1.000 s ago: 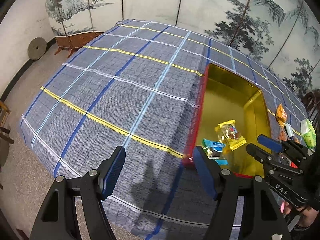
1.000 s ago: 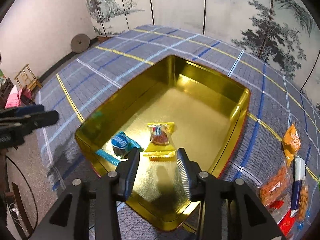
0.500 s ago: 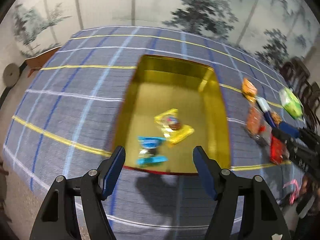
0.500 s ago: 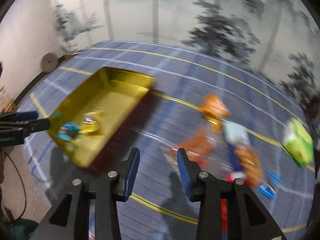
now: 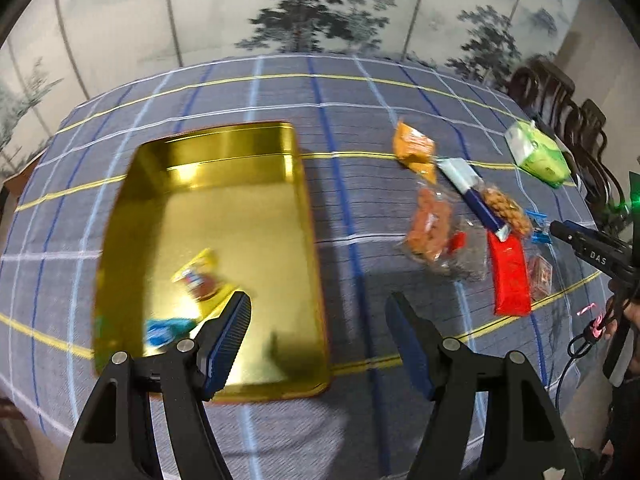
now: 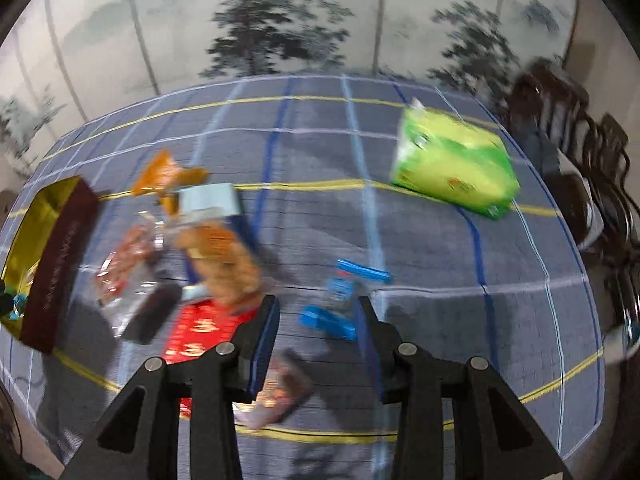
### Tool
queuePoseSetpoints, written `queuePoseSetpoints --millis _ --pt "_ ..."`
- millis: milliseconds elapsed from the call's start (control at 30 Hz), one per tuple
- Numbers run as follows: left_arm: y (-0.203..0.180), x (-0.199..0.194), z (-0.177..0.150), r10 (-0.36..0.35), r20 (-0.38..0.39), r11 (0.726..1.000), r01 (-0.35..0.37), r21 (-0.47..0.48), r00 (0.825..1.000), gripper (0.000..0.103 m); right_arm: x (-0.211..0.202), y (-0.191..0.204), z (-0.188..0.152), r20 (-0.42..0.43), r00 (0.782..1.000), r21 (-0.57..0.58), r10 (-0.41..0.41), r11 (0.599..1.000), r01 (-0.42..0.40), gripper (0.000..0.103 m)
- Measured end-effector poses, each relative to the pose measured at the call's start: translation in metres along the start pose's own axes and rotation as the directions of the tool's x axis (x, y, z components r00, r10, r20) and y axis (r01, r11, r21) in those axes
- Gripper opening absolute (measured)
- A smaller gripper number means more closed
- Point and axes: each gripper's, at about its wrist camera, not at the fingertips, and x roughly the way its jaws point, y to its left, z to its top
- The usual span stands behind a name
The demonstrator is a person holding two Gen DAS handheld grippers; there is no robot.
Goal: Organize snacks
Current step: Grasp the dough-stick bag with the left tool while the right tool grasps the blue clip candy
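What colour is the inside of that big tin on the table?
Shiny gold inside the tin, clearest in the left wrist view; the right wrist view shows a dark red outer wall.

**Both grippers empty, angled down**

The left gripper (image 5: 318,338) tilts steeply downward, its blue-padded jaws spread wide with nothing between them. The right gripper (image 6: 316,336) tilts down likewise, its jaws set narrower but still apart, gripping nothing. Off to the left gripper's right, the right one shows edge-on.

Blue plaid cloth (image 5: 360,208) covers the whole tabletop, a painted pine-tree screen (image 5: 312,8) stands up at 12 o'clock, dark wooden chairs (image 6: 568,120) over around 2 o'clock.
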Motion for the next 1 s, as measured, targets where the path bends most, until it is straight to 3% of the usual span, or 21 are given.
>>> queuePoseSetpoints --millis 467,600,1000 --pt "-0.051 0.045 0.043 0.001 -0.016 0.993 0.001 0.119 1.000 0.066 0.046 -0.007 0.003 -0.066 0.998 0.047 -0.001 0.999 0.005 0.039" --pt "-0.054 0.055 0.046 -0.002 -0.033 0.992 0.006 0.128 0.999 0.066 0.050 -0.012 0.003 -0.054 0.999 0.051 0.007 0.999 -0.005 0.034" --pt "-0.071 0.084 0.049 -0.014 -0.091 0.983 0.030 0.179 0.996 0.065 0.046 -0.025 -0.008 -0.026 0.999 0.007 0.029 1.000 -0.029 0.030"
